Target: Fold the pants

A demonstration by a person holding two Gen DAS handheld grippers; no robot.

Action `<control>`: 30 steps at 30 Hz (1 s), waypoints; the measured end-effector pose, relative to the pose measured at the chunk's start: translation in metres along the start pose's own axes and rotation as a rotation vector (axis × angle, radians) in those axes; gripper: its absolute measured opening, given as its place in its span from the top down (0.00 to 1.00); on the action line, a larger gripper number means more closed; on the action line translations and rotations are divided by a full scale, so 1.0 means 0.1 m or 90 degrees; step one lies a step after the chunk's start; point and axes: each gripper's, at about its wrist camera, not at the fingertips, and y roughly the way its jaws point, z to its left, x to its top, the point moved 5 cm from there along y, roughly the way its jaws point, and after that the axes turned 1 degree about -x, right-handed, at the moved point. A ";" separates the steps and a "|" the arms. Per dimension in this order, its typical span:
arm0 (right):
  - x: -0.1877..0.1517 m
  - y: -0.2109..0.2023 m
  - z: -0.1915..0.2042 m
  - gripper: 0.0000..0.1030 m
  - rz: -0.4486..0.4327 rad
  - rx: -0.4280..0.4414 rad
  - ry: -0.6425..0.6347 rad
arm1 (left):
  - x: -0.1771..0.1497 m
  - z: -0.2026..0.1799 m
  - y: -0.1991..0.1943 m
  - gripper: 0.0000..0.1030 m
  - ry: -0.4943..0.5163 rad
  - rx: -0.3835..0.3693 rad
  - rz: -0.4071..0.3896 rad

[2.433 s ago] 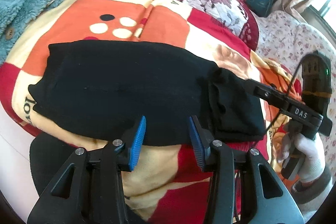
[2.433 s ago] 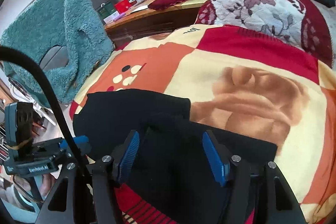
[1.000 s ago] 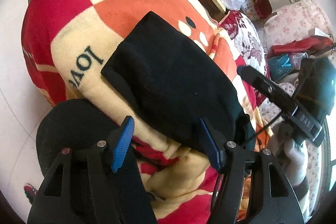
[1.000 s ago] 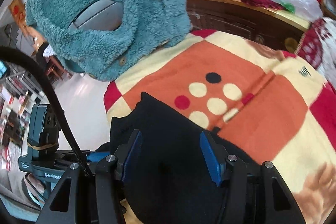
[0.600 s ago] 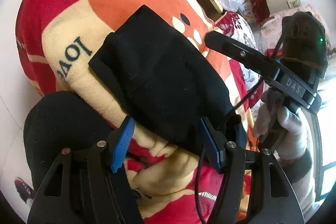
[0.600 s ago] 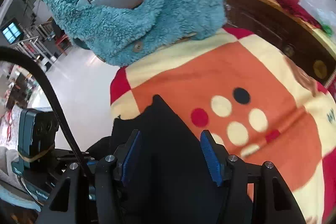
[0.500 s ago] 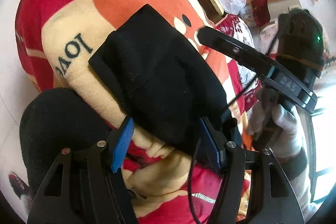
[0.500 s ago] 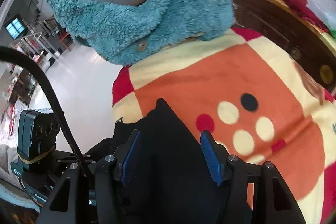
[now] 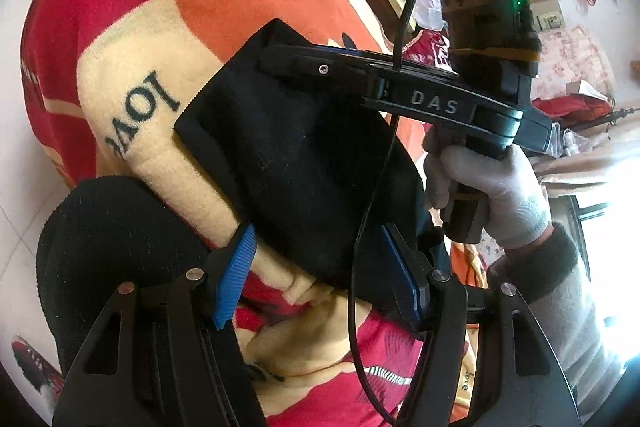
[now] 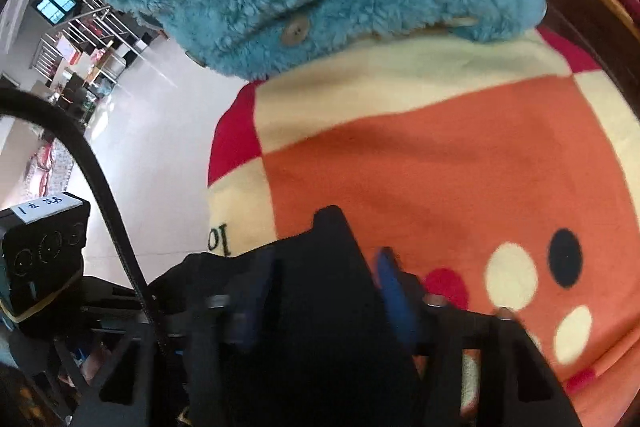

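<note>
The left tool at the bottom of the frame is black with ribbed blue pads and silver screws. At right, the right tool reads "DAS" in pale letters, trails a black cable and shows a green light. A white knit glove and dark cuff cover the hand.

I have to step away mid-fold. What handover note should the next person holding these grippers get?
Left gripper: open, holding nothing, poised at the near edge of the folded black fabric pants.
Right gripper: jaws have just been closing around the pants' far corner; grip not confirmed, view blurred.
Pants lie on the red, orange and cream fleece blanket.
Done: folded to a compact rectangle.
Left: possibly a final fold and tidying.
</note>
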 end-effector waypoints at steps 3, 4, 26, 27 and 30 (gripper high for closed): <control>-0.03 -0.05 0.04 0.84 -0.014 -0.008 -0.020 | 0.03 0.00 -0.03 0.39 0.012 0.015 -0.006; -0.04 -0.13 0.06 0.85 -0.030 -0.009 -0.024 | 0.05 0.00 -0.04 0.39 0.017 0.024 -0.011; -0.04 -0.75 0.15 0.85 -0.147 0.025 0.007 | 0.40 -0.19 -0.08 0.74 0.168 0.032 -0.105; -0.04 -0.78 0.16 0.85 -0.153 0.024 0.008 | 0.39 -0.23 -0.11 0.75 0.176 0.033 -0.112; -0.09 -0.96 0.19 0.85 -0.179 0.019 0.014 | 0.36 -0.48 -0.26 0.80 0.208 0.028 -0.142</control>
